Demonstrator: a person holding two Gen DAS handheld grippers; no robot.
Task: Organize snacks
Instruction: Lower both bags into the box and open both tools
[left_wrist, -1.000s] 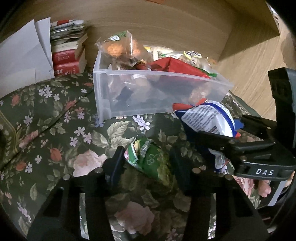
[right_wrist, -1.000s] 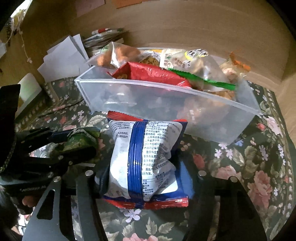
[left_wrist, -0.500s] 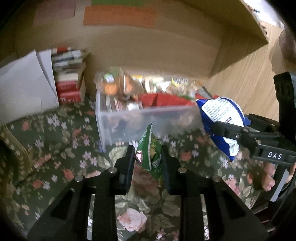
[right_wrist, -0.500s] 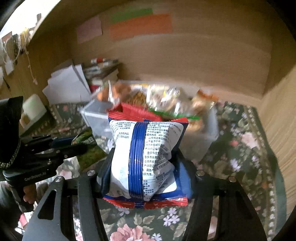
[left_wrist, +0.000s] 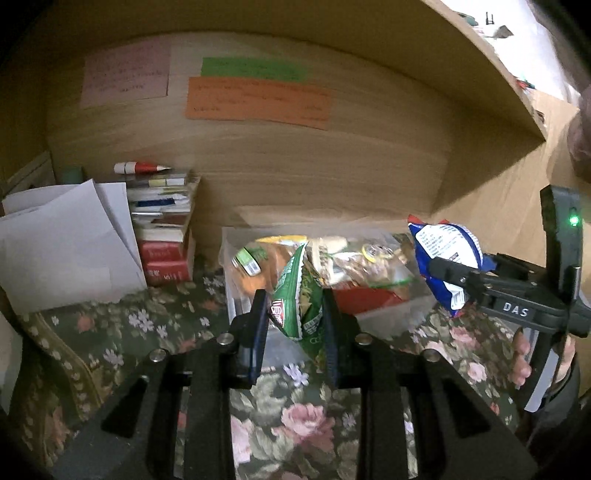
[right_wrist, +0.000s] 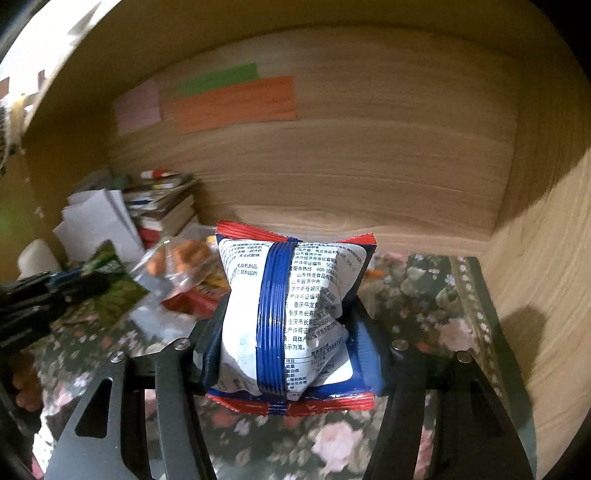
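We see the bin (left_wrist: 391, 321) half hidden; our left gripper (left_wrist: 295, 317) pinches the green packet (left_wrist: 299, 306), our right gripper (right_wrist: 291, 332) the white bag (right_wrist: 284, 314).

Left wrist cam: sits behind my left claw (left_wrist: 295, 317), looking forward along its fingers, raised above the floral cloth (left_wrist: 295, 417). Wooden back wall straight ahead with orange note (left_wrist: 256, 103); clear bin (left_wrist: 388, 317) near, just beyond the fingertips.

Right wrist cam: same mounting behind my right claw (right_wrist: 291, 328), facing the same wall and orange note (right_wrist: 231, 103).

Shared: wall notes, book stack (left_wrist: 162, 225) (right_wrist: 166, 206), bin contents. Each view catches the other claw at its edge.
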